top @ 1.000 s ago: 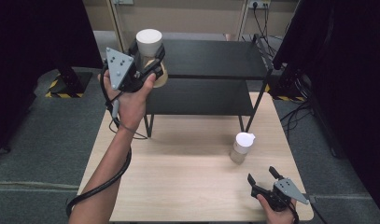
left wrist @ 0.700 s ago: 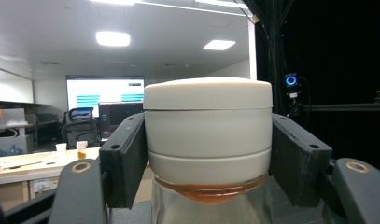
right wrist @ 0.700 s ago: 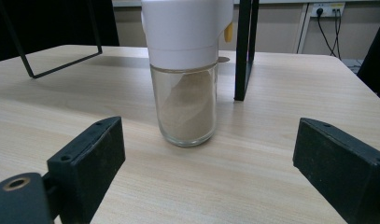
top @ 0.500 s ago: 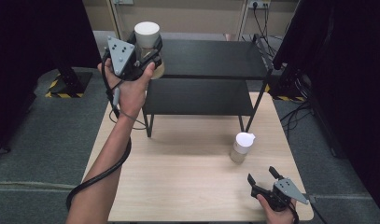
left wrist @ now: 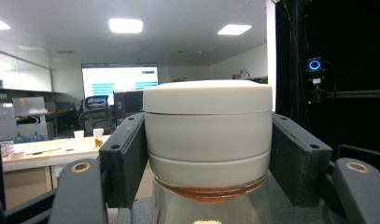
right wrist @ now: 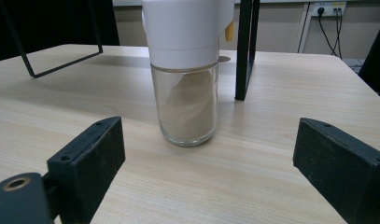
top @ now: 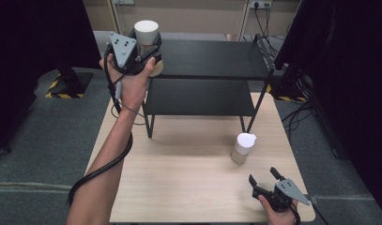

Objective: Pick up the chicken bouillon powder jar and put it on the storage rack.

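My left gripper (top: 148, 49) is shut on a glass jar with a wide white lid (top: 146, 32), held upright at the left end of the black shelf's top board (top: 212, 58). In the left gripper view both black pads clamp the sides of the white lid (left wrist: 207, 128), and the glass below it shows an orange rim. A second jar (top: 242, 147) with a white cap and brown powder stands on the wooden table. My right gripper (top: 266, 180) rests open near the table's front right corner. In the right gripper view that jar (right wrist: 187, 74) stands ahead of the spread jaws, apart from them.
The black two-level shelf (top: 198, 96) stands at the back of the wooden table (top: 179, 187); one of its legs (right wrist: 243, 51) rises just right of the powder jar. Black curtains hang at both sides, and cables lie on the floor at the right.
My left hand has carried the white-lidded jar a little farther back and to the right, toward the shelf's top board. The right gripper and the powder jar have not moved.
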The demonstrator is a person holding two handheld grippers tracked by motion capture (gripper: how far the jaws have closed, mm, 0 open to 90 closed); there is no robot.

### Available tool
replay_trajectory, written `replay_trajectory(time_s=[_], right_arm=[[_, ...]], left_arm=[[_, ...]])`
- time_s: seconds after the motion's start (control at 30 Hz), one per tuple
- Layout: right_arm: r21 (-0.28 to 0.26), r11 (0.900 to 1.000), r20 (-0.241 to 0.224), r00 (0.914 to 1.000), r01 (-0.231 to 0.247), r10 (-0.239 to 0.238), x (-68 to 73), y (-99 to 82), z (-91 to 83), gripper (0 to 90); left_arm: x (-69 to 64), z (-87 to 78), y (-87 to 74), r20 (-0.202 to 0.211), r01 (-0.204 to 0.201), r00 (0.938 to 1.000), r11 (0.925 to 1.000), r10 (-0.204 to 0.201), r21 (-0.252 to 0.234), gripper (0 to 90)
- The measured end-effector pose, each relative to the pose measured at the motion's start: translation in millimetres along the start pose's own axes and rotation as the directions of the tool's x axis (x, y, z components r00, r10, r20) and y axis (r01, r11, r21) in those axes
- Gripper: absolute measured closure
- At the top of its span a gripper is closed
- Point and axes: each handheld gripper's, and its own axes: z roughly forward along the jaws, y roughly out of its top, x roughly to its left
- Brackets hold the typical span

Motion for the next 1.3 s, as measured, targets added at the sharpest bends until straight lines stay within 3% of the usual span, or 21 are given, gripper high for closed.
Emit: replay_trajectory(time_s=[0.17, 0.47, 0.6, 0.7, 0.87, 0.97, 1.3], right_arm=[[0.001, 1.0000, -0.001, 1.0000, 0.000, 0.000, -0.1, 0.1, 0.1, 9.3], [0.001, 1.0000, -0.001, 1.0000, 0.007, -0.007, 0.2, 0.1, 0.2, 9.2], [0.001, 1.0000, -0.002, 1.0000, 0.004, -0.004, 0.0, 0.3, 0.3, 9.1], [0.001, 1.0000, -0.002, 1.0000, 0.005, -0.005, 0.0, 0.2, 0.4, 9.1], [0.004, 1.0000, -0.006, 1.0000, 0.001, -0.001, -1.1, 0.7, 0.5, 9.0], [0.003, 1.0000, -0.007, 1.0000, -0.001, 0.002, -1.1, 0.7, 0.5, 9.0], [0.002, 1.0000, -0.006, 1.0000, -0.002, 0.002, -0.9, 0.3, 0.3, 9.0]], left_arm=[[-1.4, 1.9, -2.9, -0.015, 0.006, 0.9999, 1.0000, -0.006, 0.006, 33.7], [1.2, 0.3, -0.5, -0.001, 0.007, 1.0000, 0.9999, -0.007, 0.012, 32.9], [0.2, 0.9, 2.2, -0.003, 0.003, 1.0000, 0.9998, -0.003, 0.019, 18.6], [-1.2, -2.2, 1.7, -0.014, -0.003, 0.9999, 0.9998, 0.003, 0.021, 14.3], [-1.1, -14.4, -1.9, -0.011, 0.002, 0.9999, 0.9999, -0.002, -0.010, 13.3], [-2.3, -23.9, -4.8, -0.007, 0.025, 0.9997, 0.9993, -0.025, -0.027, 12.9], [-5.7, -50.5, -19.1, 0.009, -0.005, 0.9999, 0.9988, 0.005, -0.049, 12.6]])
